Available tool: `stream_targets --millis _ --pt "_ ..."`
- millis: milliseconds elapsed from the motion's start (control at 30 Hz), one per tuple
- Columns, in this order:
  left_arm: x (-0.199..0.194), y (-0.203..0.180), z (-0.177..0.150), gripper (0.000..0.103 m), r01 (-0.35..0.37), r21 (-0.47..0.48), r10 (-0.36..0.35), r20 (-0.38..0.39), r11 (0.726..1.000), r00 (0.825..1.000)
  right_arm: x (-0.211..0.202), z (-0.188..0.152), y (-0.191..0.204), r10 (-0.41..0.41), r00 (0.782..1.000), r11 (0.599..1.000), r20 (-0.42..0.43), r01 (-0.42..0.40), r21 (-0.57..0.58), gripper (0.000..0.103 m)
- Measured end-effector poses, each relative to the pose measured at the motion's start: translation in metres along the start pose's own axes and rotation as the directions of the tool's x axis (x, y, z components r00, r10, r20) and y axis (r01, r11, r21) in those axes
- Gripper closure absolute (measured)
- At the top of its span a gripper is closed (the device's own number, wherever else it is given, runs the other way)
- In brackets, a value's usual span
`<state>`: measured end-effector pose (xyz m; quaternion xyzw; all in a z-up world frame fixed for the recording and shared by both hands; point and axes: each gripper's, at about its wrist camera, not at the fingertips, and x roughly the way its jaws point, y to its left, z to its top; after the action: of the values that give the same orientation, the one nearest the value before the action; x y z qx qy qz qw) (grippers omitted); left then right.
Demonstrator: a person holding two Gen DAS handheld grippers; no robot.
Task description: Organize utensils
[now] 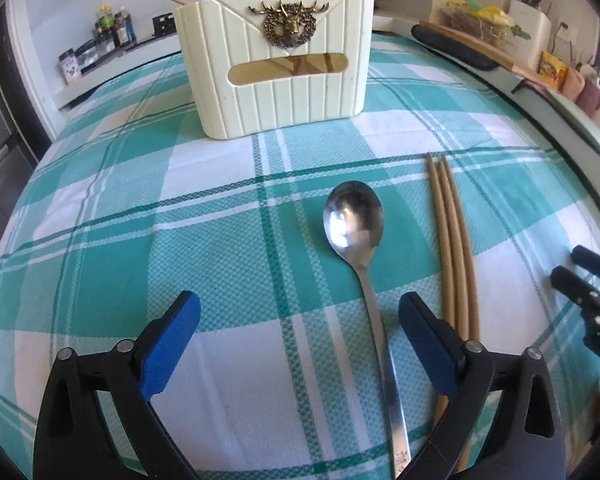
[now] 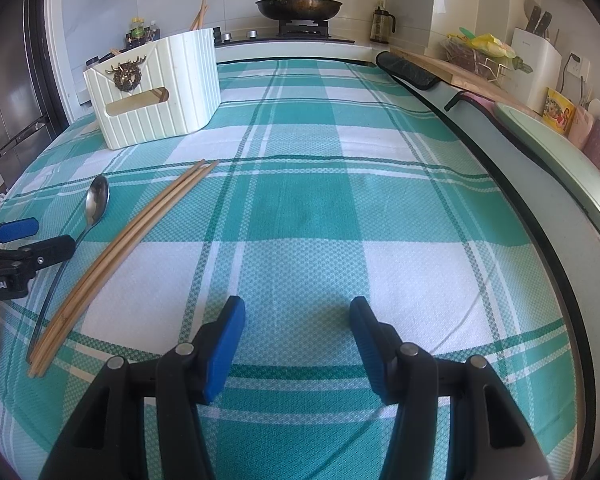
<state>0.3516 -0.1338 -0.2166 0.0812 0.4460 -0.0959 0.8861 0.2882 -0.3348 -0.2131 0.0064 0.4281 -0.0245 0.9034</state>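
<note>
A steel spoon (image 1: 356,224) lies on the green checked cloth, bowl pointing away, its handle running between the fingers of my open left gripper (image 1: 300,316). Wooden chopsticks (image 1: 452,248) lie just right of the spoon, partly under the right finger. A cream utensil holder (image 1: 274,64) with a brass deer badge stands behind, with chopsticks inside. In the right wrist view the holder (image 2: 156,88), spoon (image 2: 96,200) and chopsticks (image 2: 136,236) sit at the left. My right gripper (image 2: 298,320) is open and empty over bare cloth. The left gripper (image 2: 36,236) shows there over the spoon handle.
A stove with a lidded pan (image 2: 300,6) stands behind the table. A dark pad (image 2: 412,70), a cutting board and a knife block (image 2: 536,64) line the right counter. Bottles (image 2: 140,32) stand at the back left. The table edge (image 2: 540,216) curves along the right.
</note>
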Motion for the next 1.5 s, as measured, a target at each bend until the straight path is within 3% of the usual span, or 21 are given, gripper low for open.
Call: stream_targets --millis 267,367,467,633,767,967,1100,1133,1167,1200,1267,1500 --pt "-0.001 0.033 -0.006 0.008 -0.001 -0.095 0.002 0.009 0.996 1.000 -0.003 0.003 0.009 -0.033 0.999 0.999 -0.023 0.033 0.009 0.047" --pt "-0.002 0.040 -0.009 0.008 0.003 -0.107 -0.002 0.012 0.994 1.000 -0.010 0.011 0.038 0.111 0.993 0.994 -0.032 -0.111 -0.005 0.047" --pt "-0.002 0.038 -0.009 0.007 -0.002 -0.101 0.003 0.014 0.995 1.000 -0.008 0.021 0.070 0.137 0.990 0.989 -0.035 -0.139 -0.051 0.047" --pt "-0.002 0.038 -0.010 0.007 -0.001 -0.104 0.003 0.015 0.995 1.000 0.012 0.031 0.086 0.196 0.973 0.980 -0.118 -0.191 0.058 0.047" --pt "-0.002 0.037 -0.010 0.006 -0.006 -0.106 0.007 0.011 0.994 1.000 0.014 0.030 0.105 0.112 0.988 0.993 -0.110 -0.115 -0.021 0.048" --pt "-0.006 0.035 -0.016 0.003 -0.014 -0.094 0.014 -0.001 0.995 1.000 0.011 0.021 0.104 0.018 0.991 0.997 -0.129 -0.027 -0.072 0.048" --pt "-0.009 0.033 -0.019 0.003 -0.016 -0.086 0.016 -0.005 0.996 1.000 0.009 0.020 0.102 0.010 0.993 0.997 -0.114 -0.018 -0.071 0.048" --pt "-0.010 0.033 -0.021 0.003 -0.016 -0.083 0.016 -0.006 0.996 1.000 0.008 0.021 0.102 0.010 0.994 0.997 -0.112 -0.018 -0.076 0.050" --pt "-0.011 0.034 -0.023 0.002 -0.017 -0.077 0.016 -0.009 0.997 1.000 0.007 0.021 0.101 0.003 0.994 0.997 -0.106 -0.012 -0.082 0.058" --pt "-0.013 0.035 -0.026 0.002 -0.012 -0.069 0.011 -0.010 0.998 1.000 0.006 0.020 0.099 -0.010 0.995 0.996 -0.096 0.001 -0.088 0.076" --pt "-0.017 0.039 -0.032 0.001 -0.006 -0.047 0.005 -0.016 0.999 1.000 0.003 0.020 0.091 -0.041 0.995 0.995 -0.090 0.033 -0.092 0.091" --pt "-0.026 0.073 -0.048 0.001 -0.015 -0.081 0.011 -0.046 0.997 0.999 -0.001 0.010 0.040 -0.142 0.987 0.990 -0.079 0.139 -0.033 0.091"
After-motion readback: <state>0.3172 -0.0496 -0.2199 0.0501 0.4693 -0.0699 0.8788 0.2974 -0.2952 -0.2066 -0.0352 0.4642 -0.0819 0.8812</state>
